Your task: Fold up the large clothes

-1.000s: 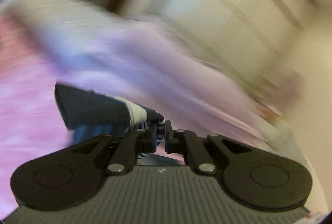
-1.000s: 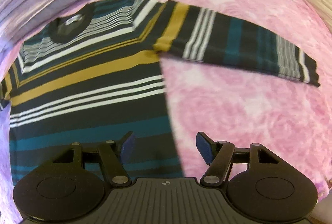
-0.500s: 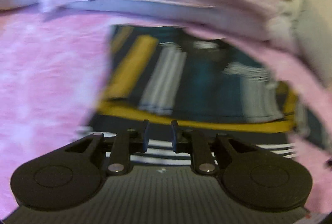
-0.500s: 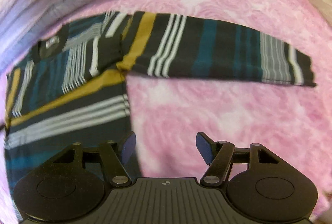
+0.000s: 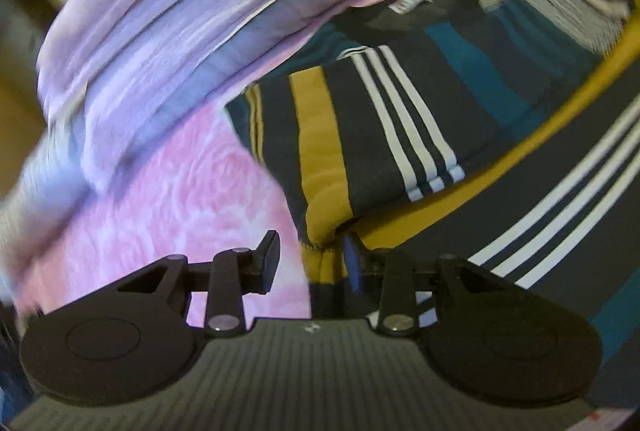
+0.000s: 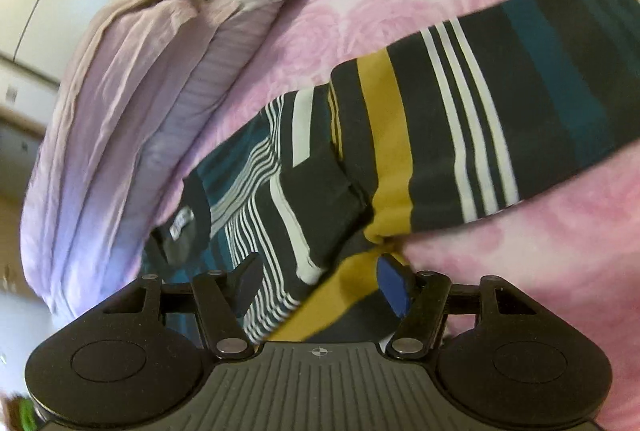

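Left wrist view: the left gripper [image 5: 310,261], clamped on a cuff a second ago, now has its fingers apart at the striped sweater [image 5: 420,119]'s armpit seam; one sleeve lies folded across the body.

Right wrist view: the right gripper [image 6: 320,281], fingers apart, has dropped to the far-side armpit on the pink bedspread [image 6: 500,271], likely starting the other sleeve.

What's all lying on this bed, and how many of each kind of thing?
Striped sweater: 1
Pink rose-print bedspread: 1
Lilac quilt, bunched along the edge: 1
Handheld grippers: 2, the left gripper and the right gripper, both open over the sweater
Total: 5
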Motion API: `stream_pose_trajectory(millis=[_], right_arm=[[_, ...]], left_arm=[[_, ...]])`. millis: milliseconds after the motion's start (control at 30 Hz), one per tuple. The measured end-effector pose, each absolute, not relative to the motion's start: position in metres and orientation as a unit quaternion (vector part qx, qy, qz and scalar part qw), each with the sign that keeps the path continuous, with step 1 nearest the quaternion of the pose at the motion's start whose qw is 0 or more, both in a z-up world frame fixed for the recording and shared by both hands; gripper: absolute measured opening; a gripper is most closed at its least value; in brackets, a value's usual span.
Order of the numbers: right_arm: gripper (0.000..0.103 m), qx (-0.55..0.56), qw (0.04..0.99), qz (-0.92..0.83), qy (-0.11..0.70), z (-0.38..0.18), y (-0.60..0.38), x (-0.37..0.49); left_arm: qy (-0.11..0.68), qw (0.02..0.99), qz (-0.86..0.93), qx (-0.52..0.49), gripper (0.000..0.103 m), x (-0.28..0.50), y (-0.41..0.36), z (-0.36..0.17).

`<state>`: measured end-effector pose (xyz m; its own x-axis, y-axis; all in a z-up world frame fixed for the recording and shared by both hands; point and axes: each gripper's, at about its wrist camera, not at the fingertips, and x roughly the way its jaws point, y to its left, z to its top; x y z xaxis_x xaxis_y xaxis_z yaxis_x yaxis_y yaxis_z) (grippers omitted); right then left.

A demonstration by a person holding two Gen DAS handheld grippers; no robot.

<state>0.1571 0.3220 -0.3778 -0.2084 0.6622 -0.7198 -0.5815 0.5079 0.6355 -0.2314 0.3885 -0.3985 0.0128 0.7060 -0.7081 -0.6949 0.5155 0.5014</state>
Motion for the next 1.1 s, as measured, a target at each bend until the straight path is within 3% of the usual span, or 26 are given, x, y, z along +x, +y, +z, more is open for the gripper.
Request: stream_pose_trajectory(millis=[67,133,167,200,267,433,500,600,733,833,1100], right_arm=[[0.056,0.047,0.626,0.494,0.601,-0.382,0.323,0.157],[0.052,0.049,0.624,0.494,0.604,-0.384,0.324,0.155],[0.047,0.049,0.622,0.496,0.604,-0.384,0.325,0.154],[0.038,0.05,0.621,0.5,0.601,-0.384,0.326,0.152],[0.03,0.044,0.624,0.508,0.592,-0.384,0.328,0.148],[0.025,0.005,0.637,0.515,0.573,-0.396,0.344,0.137],[0.018,-0.021,0.643,0.514,0.567,-0.405,0.35,0.132],[0.018,-0.048,0.652,0.522,0.548,-0.403,0.351,0.128],[0.02,-0.059,0.661,0.51,0.547,-0.388,0.332,0.136],[0.03,-0.034,0.673,0.481,0.561,-0.382,0.298,0.163],[0.031,0.183,0.747,0.283,0.573,-0.4,0.16,0.318]], left_arm=[[0.51,0.718,0.473,0.043,0.03,-0.228,0.388,-0.406],[0.52,0.719,0.456,0.074,0.012,-0.227,0.385,-0.41],[0.522,0.722,0.446,0.089,0.009,-0.227,0.383,-0.412],[0.52,0.723,0.444,0.104,0.008,-0.228,0.381,-0.414],[0.518,0.719,0.447,0.12,0.007,-0.234,0.379,-0.416],[0.526,0.7,0.479,0.06,0.007,-0.249,0.388,-0.427],[0.536,0.695,0.473,0.082,0.006,-0.244,0.384,-0.429],[0.531,0.703,0.471,0.041,0.01,-0.245,0.387,-0.413],[0.474,0.714,0.505,-0.101,0.015,-0.272,0.39,-0.373],[0.416,0.71,0.531,-0.2,0.016,-0.287,0.384,-0.351],[0.325,0.678,0.542,-0.375,0.024,-0.282,0.379,-0.346]])
